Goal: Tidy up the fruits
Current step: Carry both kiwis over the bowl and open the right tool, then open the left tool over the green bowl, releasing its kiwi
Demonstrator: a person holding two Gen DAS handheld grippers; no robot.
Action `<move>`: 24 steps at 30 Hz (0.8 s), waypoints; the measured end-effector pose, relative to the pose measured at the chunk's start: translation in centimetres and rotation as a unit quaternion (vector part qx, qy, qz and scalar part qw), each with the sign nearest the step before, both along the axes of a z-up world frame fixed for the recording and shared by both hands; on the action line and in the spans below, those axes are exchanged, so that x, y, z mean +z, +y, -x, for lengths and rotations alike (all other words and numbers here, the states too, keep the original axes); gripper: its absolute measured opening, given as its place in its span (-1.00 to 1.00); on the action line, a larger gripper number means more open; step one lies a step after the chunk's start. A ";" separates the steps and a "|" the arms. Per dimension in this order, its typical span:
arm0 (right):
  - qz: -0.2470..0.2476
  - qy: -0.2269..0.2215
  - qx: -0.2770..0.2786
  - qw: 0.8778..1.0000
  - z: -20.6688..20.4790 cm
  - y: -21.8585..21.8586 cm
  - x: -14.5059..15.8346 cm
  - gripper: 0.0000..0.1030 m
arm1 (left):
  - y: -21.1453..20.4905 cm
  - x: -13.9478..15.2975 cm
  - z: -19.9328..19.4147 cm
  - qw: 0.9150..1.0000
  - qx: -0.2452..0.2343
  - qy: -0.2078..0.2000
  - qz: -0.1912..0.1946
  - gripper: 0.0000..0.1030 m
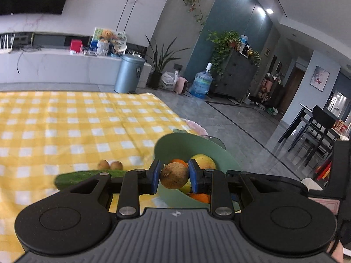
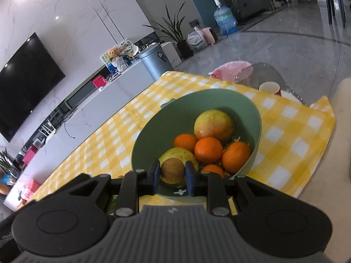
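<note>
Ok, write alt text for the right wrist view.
The right gripper is shut on a small brown fruit over a green bowl holding oranges and larger yellow-green fruit, on a yellow checked tablecloth.

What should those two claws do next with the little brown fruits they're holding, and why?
Probably carry both on over the green bowl and let go. The left gripper and the right gripper each pinch a small brown fruit near the bowl's rim, and the bowl already holds oranges.
</note>
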State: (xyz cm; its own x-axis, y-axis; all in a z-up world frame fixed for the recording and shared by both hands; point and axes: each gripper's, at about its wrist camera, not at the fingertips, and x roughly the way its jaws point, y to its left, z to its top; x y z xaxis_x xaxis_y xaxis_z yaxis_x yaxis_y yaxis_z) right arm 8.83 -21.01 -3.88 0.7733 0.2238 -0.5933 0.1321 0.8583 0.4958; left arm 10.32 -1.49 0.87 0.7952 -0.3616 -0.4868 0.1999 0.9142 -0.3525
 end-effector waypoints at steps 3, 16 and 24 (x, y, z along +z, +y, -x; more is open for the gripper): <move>-0.010 0.009 -0.003 1.000 -0.3 -0.1 -0.6 -0.60 | 0.1 -0.8 -0.3 1.000 0.000 0.013 0.005 -0.41; -0.070 -0.048 -0.080 0.993 1.5 -2.2 -0.3 -0.13 | 0.8 -0.9 -1.7 1.000 0.001 0.020 0.012 -0.41; 0.000 -0.073 -0.158 0.985 2.6 -3.7 0.8 0.36 | -2.4 -1.0 -8.0 0.996 -0.054 0.057 0.030 -0.41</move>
State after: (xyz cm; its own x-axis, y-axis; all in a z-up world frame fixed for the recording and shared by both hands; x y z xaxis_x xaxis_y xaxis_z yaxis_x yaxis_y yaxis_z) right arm 6.27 -24.71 -3.07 0.8817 -0.0415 -0.4700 0.3194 0.7856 0.5300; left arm 18.34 -3.90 -0.17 0.6913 -0.4726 -0.5466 0.2514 0.8665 -0.4312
